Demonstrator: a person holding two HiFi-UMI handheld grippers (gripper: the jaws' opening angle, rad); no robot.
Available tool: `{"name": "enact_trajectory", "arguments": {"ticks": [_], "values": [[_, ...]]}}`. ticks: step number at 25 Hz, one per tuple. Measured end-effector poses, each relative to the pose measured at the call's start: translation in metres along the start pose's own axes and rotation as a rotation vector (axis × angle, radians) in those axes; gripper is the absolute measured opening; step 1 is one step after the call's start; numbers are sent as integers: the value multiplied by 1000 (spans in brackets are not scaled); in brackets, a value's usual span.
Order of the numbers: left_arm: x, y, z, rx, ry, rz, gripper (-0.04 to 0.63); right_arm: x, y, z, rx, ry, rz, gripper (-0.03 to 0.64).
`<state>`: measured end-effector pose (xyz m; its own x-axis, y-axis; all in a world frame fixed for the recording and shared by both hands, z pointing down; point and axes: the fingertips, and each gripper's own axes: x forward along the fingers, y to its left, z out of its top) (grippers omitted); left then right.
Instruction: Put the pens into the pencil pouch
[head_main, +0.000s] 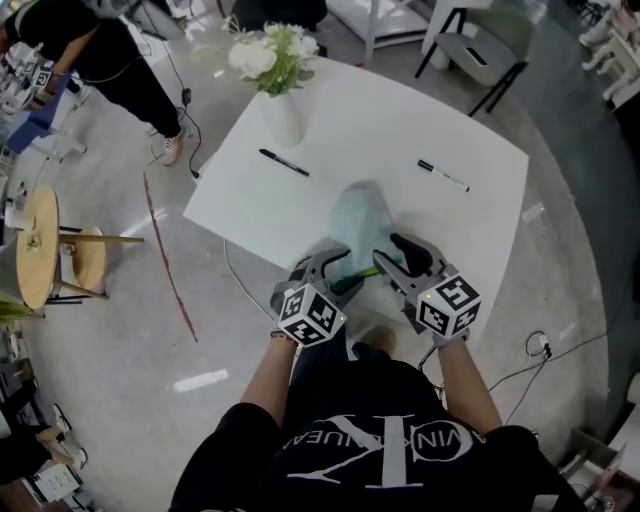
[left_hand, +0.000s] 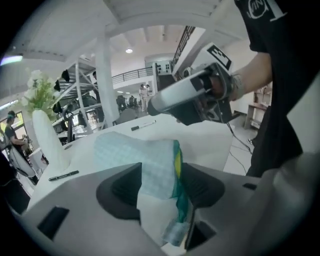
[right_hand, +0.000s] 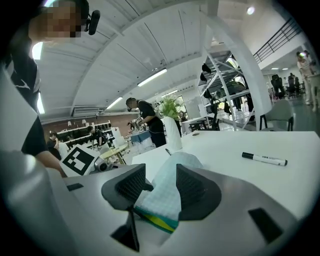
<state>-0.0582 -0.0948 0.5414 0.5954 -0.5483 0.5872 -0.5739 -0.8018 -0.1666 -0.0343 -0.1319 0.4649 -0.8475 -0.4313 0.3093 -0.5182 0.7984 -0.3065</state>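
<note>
Looking down at a white table (head_main: 470, 150) with a vase of white flowers (head_main: 283, 118) near its far corner, so using that vase as the anchor here. Got the pale teal pencil pouch (head_main: 358, 215) lying on the tabletop on the person's side of the vase and a bit off to the vase's right. Pinched at its near end by the right gripper (right_hand: 161, 187) — pads clamped in narrow on the checked fabric, right above the green-and-yellow trim, going by the right gripper view. Different story with the left gripper (left_hand: 161, 182): spread wide around that same end of the pouch, with fabric and green trim sitting in the gap and reaching toward both pads, but not looking squeezed. Both grippers close together, side by side, well on the near side of the vase. Neither pen in the pouch yet. Spotted the all-black pen (head_main: 284, 162) flat on the table just in front of the vase, nearly at its foot. Spotted the black-capped white marker (head_main: 443, 175) well off to the vase's right — farther from the vase than the pouch, also flat and untouched. Also caught a person in black (right_hand: 147, 120) standing at some benches way beyond the vase, out in the room.
</note>
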Motion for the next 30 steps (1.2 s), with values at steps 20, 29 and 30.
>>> {"name": "enact_trajectory", "arguments": {"ticks": [20,29,30], "values": [[-49,74,-14,-233,-103,313,29,47,-22,29,-50,14,43,204],[-98,99,-31,-249,-117,493,28,122,-21,46,-86,63,100,204],[-105,102,-32,-259,-128,515,28,131,-23,48,-83,69,98,204]]}}
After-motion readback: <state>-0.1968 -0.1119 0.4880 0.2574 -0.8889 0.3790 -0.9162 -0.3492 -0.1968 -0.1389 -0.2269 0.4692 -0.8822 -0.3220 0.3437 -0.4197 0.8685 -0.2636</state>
